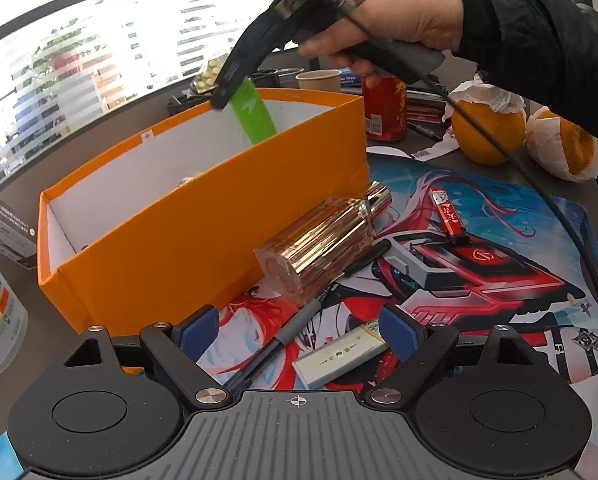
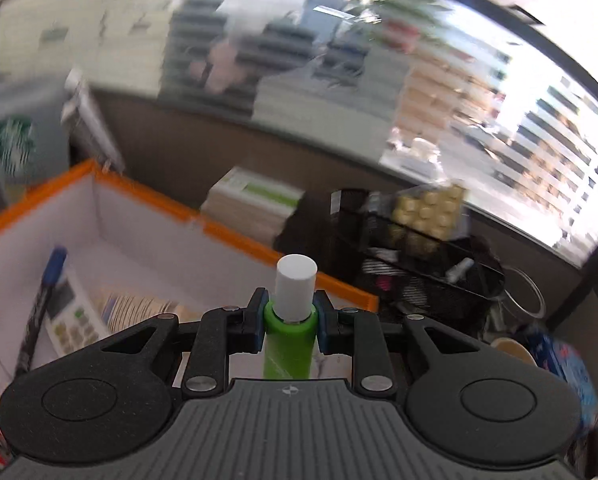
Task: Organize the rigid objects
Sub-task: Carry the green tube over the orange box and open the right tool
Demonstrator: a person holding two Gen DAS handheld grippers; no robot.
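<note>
Right tongs, clamped on a green cylindrical tube with a white cap, held above the open orange cardboard box with white interior; the tube's lower end dips below the box rim. Left tongs, spread apart and gripping nothing, low over the printed anime desk mat on the tabletop. Beside the box on the mat: a clear rose-gold perfume bottle, lying against the box's wall; a red lighter; a grey pen; a flat silver rectangular battery pack.
</note>
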